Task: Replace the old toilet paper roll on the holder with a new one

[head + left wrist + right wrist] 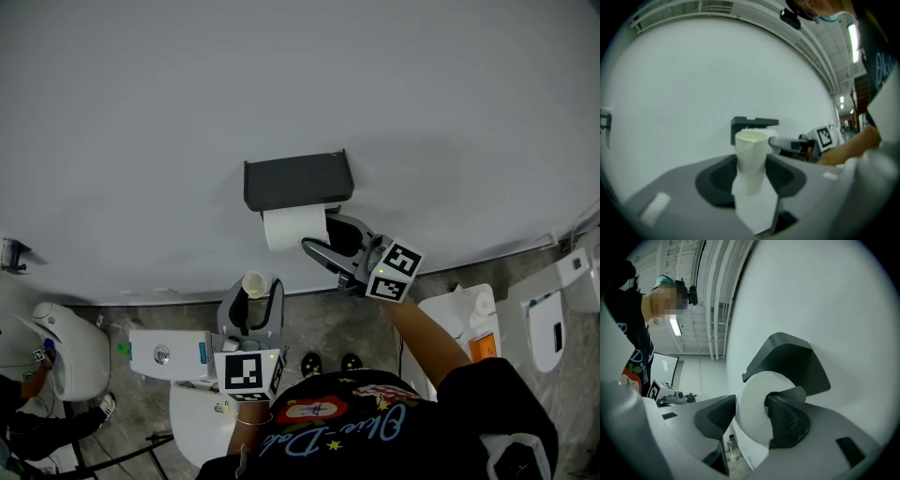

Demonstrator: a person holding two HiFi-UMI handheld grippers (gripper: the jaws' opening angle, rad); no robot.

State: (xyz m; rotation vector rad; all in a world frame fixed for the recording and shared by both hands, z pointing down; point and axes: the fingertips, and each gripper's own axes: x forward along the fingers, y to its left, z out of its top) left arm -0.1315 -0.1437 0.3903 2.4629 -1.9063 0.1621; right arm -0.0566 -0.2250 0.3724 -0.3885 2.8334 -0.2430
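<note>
A full white toilet paper roll [292, 228] lies level just under the dark grey wall-mounted holder [298, 180], its right end clasped by the right tongs [319, 234]. A dented, empty white cardboard tube [254, 281] stands upright, pinched in the left tongs [255, 294].

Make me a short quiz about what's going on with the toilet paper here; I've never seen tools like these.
1. True or false: the left gripper holds a full white roll.
2. Where is the toilet paper roll? A: on the floor. B: just under the dark holder. C: on a toilet lid.
3. Fill in: one jaw of the right gripper sits inside the roll's ____.

Key: 1 false, it holds an empty cardboard tube; 2 B; 3 core.
</note>
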